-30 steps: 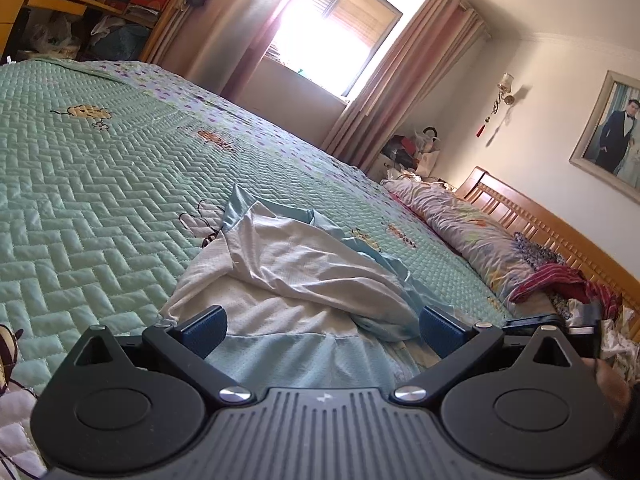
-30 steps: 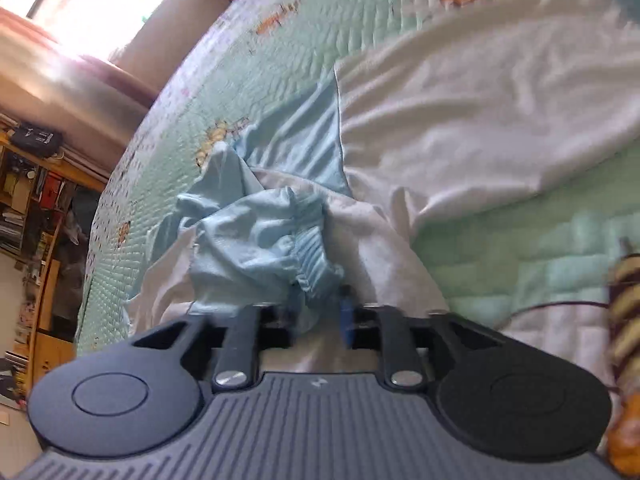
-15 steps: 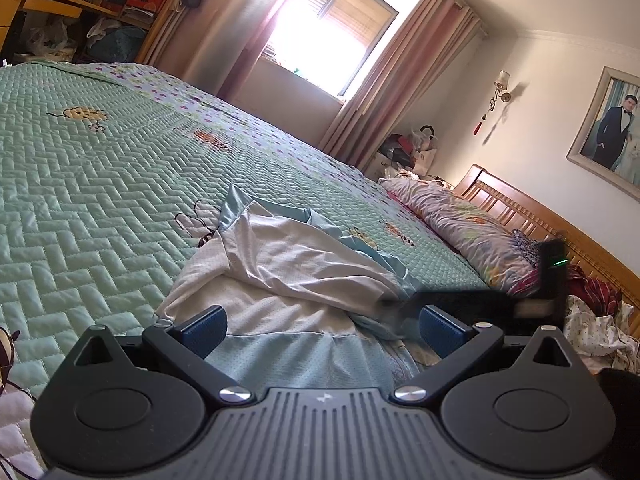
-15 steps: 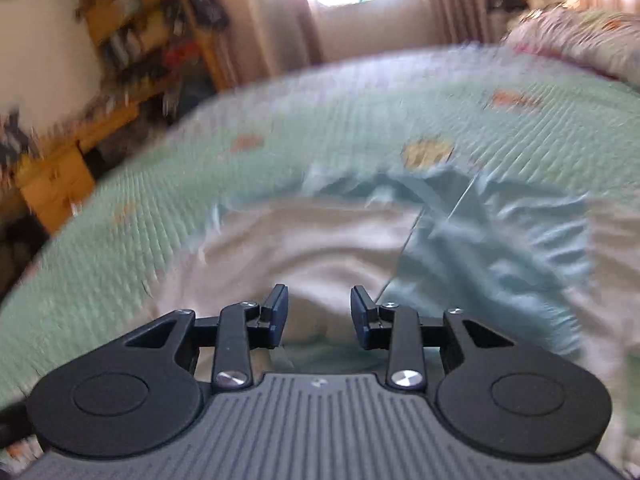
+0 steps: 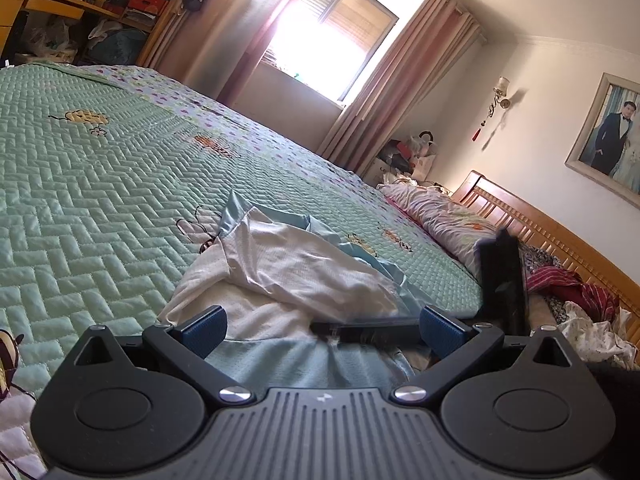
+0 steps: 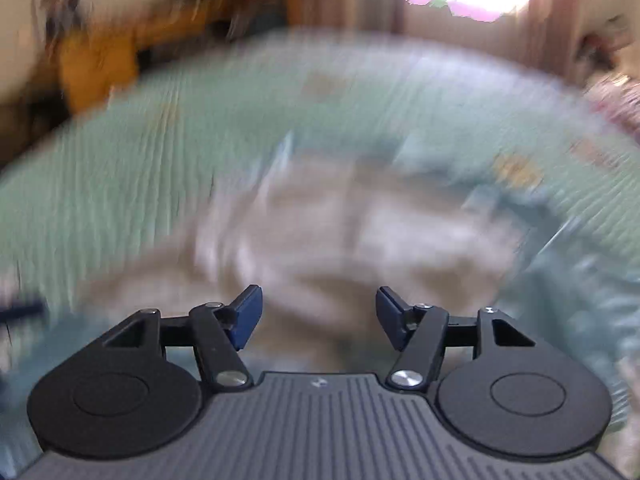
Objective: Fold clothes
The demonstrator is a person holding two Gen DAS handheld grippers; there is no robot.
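I hold my left gripper [image 5: 322, 322] low over a crumpled white and pale blue garment [image 5: 288, 264] that lies in a loose heap on the mint-green quilted bedspread [image 5: 92, 184]. Its two blue-padded fingers [image 5: 202, 326] are spread wide, one at each side of the garment's near blue edge, and neither pad presses on the cloth. My right gripper [image 6: 319, 314] comes into the left camera's view from the right as a dark, blurred shape just above the garment's blue hem. Through the right camera everything beyond the gripper is smeared by motion — I can make out only the white and blue cloth [image 6: 360, 232] spread below on the green bedspread [image 6: 120, 184]. The right jaws are opening, with a clear gap between the blue pads [image 6: 246, 312] and nothing gripped between them. Farther off, at the head of the bed, a floral pillow [image 5: 448, 216] rests against a slatted wooden headboard [image 5: 560, 236], and a bright window [image 5: 332, 40] glows between pinkish-brown curtains [image 5: 400, 76].
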